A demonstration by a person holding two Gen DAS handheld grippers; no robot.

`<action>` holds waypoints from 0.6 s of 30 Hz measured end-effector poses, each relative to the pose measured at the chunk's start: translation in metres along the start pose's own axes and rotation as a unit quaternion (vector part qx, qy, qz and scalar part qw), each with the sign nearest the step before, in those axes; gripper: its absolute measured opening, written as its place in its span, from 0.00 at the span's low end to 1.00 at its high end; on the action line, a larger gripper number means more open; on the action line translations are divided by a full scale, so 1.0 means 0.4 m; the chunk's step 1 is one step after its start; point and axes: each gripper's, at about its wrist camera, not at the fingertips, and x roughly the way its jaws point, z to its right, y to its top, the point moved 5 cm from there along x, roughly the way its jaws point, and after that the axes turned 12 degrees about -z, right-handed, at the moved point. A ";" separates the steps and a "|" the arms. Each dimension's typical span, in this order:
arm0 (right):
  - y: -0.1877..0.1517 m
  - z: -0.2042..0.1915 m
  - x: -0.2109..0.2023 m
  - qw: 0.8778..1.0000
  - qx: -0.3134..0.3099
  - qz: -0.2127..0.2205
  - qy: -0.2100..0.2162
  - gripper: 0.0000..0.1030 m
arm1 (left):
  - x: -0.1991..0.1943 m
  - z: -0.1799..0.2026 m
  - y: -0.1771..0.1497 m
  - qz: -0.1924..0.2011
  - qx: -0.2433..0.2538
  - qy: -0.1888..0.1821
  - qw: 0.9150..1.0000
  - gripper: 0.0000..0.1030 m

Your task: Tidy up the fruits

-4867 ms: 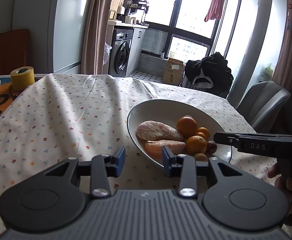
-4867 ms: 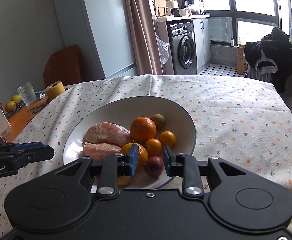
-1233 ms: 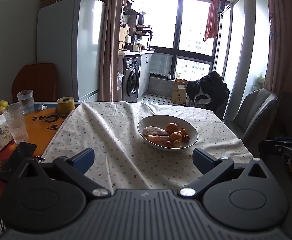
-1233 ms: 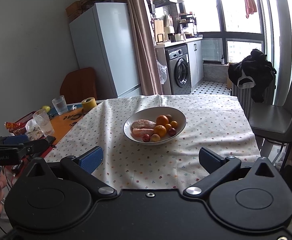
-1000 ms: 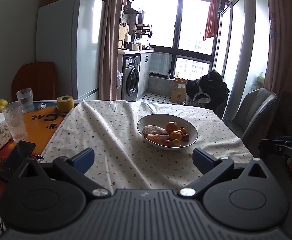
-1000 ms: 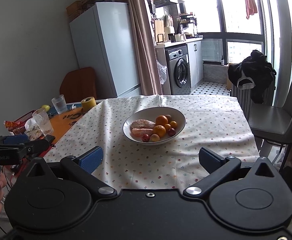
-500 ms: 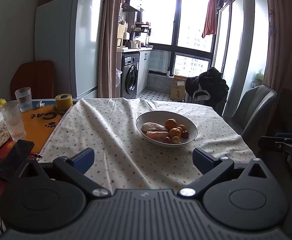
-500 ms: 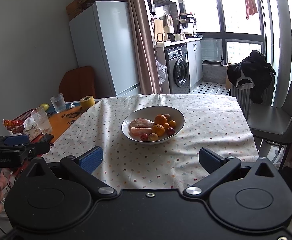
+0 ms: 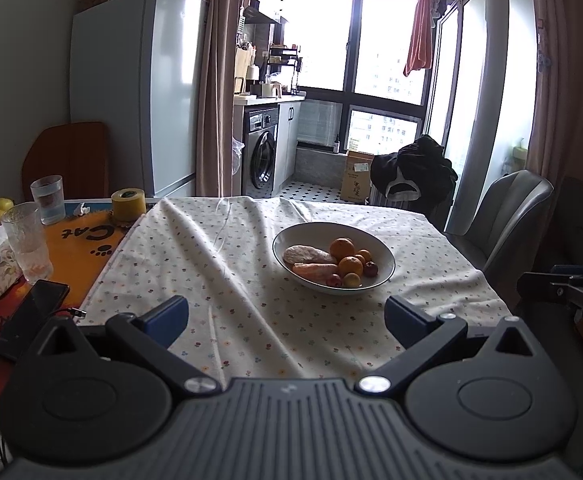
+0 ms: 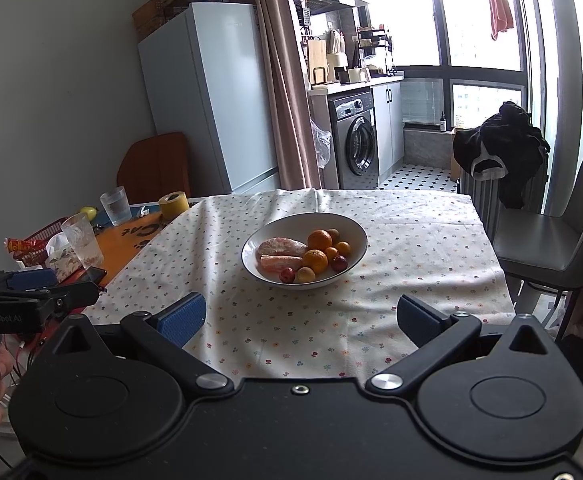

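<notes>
A white bowl (image 10: 353, 236) with a thin dark rim is seen on a cream tablecloth (image 10: 411, 240) dotted with small coloured flowers. Orange citrus (image 10: 318, 239), dark red small fruits (image 10: 340, 263) and pale pink peeled segments (image 10: 281, 246) are contained. Blue pads are carried on both black grippers. An orange mat (image 9: 77, 246) with black lettering is visible.

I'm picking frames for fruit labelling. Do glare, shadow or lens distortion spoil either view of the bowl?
Left wrist view: windows blow out white, straight edges bow, corners vignette; the bowl stays sharp and evenly lit. Right wrist view: same window glare and bending; bowl clear, fruit colours distinct, its near side slightly shaded.
</notes>
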 end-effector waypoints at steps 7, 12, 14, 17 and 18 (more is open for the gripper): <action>0.000 0.003 0.001 1.000 -0.001 0.000 -0.001 1.00 | 0.000 -0.006 0.001 0.000 -0.002 0.001 1.000 1.00; 0.000 0.004 0.001 1.000 -0.001 0.000 -0.002 1.00 | -0.007 0.000 0.001 0.003 0.002 0.005 1.000 1.00; 0.000 0.004 0.002 1.000 -0.002 0.000 -0.002 1.00 | -0.006 0.003 0.002 0.003 0.002 0.005 1.000 1.00; -0.001 0.003 0.002 1.000 -0.002 0.000 -0.002 1.00 | -0.007 0.005 0.002 0.003 0.002 0.003 1.000 1.00; -0.001 0.002 0.002 1.000 -0.002 0.000 -0.002 1.00 | -0.007 0.006 0.002 0.003 0.003 0.003 1.000 1.00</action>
